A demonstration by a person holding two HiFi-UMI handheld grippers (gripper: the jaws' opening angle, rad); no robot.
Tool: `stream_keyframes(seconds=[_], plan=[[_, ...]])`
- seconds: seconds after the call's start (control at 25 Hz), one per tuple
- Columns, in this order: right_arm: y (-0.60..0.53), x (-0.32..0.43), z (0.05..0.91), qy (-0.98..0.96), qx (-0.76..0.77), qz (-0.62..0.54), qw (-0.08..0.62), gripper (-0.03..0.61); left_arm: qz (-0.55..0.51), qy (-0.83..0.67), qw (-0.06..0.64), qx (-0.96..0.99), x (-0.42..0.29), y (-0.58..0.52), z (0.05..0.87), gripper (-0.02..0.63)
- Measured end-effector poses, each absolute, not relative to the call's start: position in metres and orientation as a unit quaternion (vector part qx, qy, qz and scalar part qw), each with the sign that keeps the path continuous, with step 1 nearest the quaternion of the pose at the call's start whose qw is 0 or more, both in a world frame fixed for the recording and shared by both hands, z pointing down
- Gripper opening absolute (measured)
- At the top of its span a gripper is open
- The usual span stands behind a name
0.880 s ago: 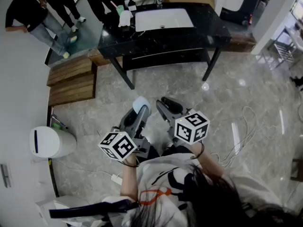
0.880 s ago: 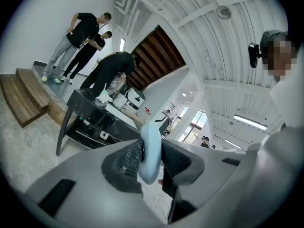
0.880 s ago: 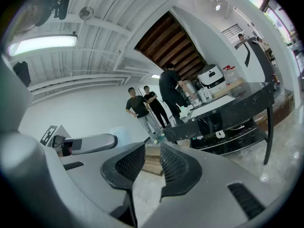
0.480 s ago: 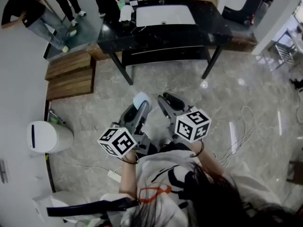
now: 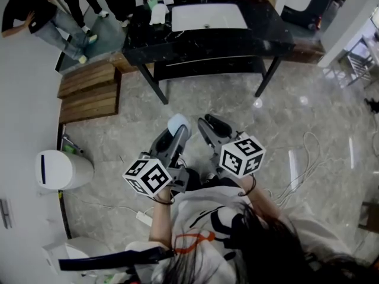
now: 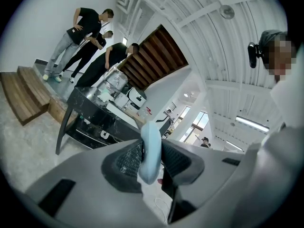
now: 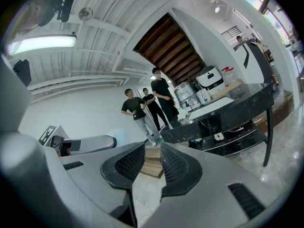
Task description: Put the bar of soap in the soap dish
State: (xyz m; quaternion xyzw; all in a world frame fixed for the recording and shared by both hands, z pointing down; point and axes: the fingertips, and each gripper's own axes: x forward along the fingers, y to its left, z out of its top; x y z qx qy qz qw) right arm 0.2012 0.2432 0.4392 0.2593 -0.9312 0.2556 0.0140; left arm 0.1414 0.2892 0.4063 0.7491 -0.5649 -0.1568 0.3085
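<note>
A pale blue bar of soap (image 6: pixel 151 148) sits clamped in the left gripper (image 5: pixel 177 132), held over the marble floor (image 5: pixel 308 129) and well apart from the black bench (image 5: pixel 207 40) with its white sink (image 5: pixel 208 16). The right gripper (image 7: pixel 152 163), just beside it, carries nothing, its jaws narrowly apart.

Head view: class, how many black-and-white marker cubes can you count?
2. One black-and-white marker cube sits on the left gripper, the other on the right gripper. None seems hidden.
</note>
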Motion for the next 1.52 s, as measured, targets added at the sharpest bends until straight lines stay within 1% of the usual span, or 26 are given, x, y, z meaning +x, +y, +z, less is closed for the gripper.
stream_keyframes(seconds=[0.28, 0.56, 0.8, 1.04, 1.16, 1.32, 1.52], plan=[[0.224, 0.183, 0.441, -0.93, 0.261, 0.26, 0.013, 0.104, -0.158, -0.562, 0.308, 0.751, 0.123, 0.271, 0.409, 0.118], [0.192, 0.145, 0.45, -0.925, 0.268, 0.267, 0.02, 0.104, -0.156, -0.556, 0.32, 0.751, 0.083, 0.236, 0.416, 0.118], [0.153, 0.087, 0.444, -0.921, 0.277, 0.272, 0.016, 0.104, -0.149, -0.544, 0.322, 0.761, 0.026, 0.199, 0.407, 0.118], [0.112, 0.006, 0.439, -0.92, 0.277, 0.277, 0.008, 0.104, -0.159, -0.541, 0.311, 0.765, -0.062, 0.165, 0.398, 0.118], [0.1, -0.023, 0.439, -0.918, 0.28, 0.282, 0.001, 0.104, -0.16, -0.538, 0.309, 0.767, -0.098, 0.152, 0.398, 0.118], [0.086, -0.044, 0.439, -0.913, 0.289, 0.287, 0.004, 0.104, -0.158, -0.534, 0.318, 0.767, -0.129, 0.127, 0.401, 0.118], [0.062, -0.044, 0.442, -0.904, 0.308, 0.297, 0.005, 0.104, -0.159, -0.518, 0.333, 0.772, -0.134, 0.094, 0.408, 0.118]])
